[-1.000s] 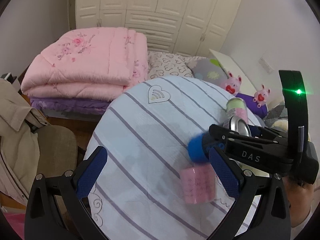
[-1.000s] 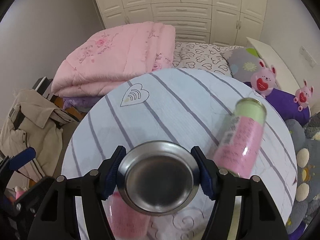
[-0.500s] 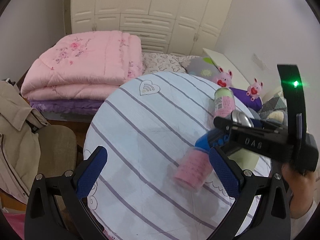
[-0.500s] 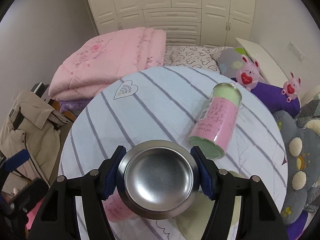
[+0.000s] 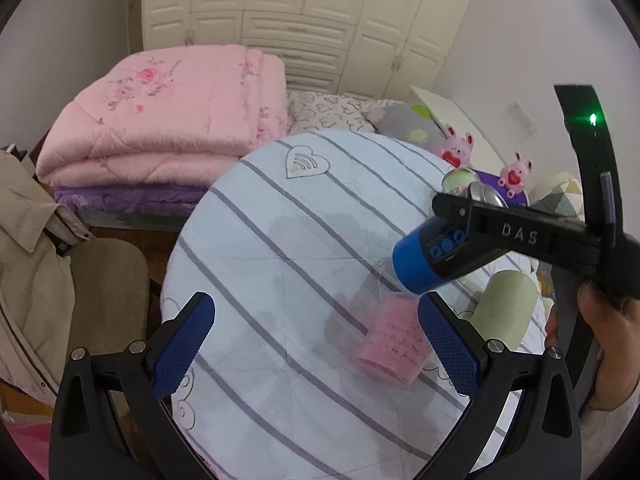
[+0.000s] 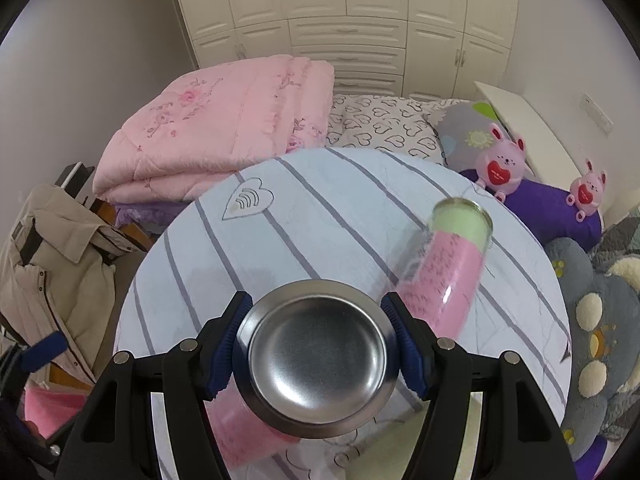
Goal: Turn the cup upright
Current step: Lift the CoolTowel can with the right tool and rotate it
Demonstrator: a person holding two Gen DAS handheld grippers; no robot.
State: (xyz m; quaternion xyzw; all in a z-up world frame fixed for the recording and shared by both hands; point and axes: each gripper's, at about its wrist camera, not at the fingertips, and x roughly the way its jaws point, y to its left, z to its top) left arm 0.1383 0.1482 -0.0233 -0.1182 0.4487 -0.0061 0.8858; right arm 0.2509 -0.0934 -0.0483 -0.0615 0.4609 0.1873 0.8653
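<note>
My right gripper is shut on a steel cup; its round metal end faces the camera. In the left wrist view the right gripper hovers over the round striped table, with the cup's steel rim showing behind its finger. A pink and green tumbler appears tilted and blurred to the right of the cup. A pink sleeve lies on the table below the right gripper. My left gripper is open and empty above the table's near side.
A folded pink quilt lies on the bed behind the table. A beige coat hangs over a chair at the left. Plush toys and cushions sit at the right. A pale green pad lies at the table's right edge.
The right gripper has lifted with the steel cup. The pink and green tumbler has shifted from lying on the table to tilted and blurred. The left gripper has stayed open.
</note>
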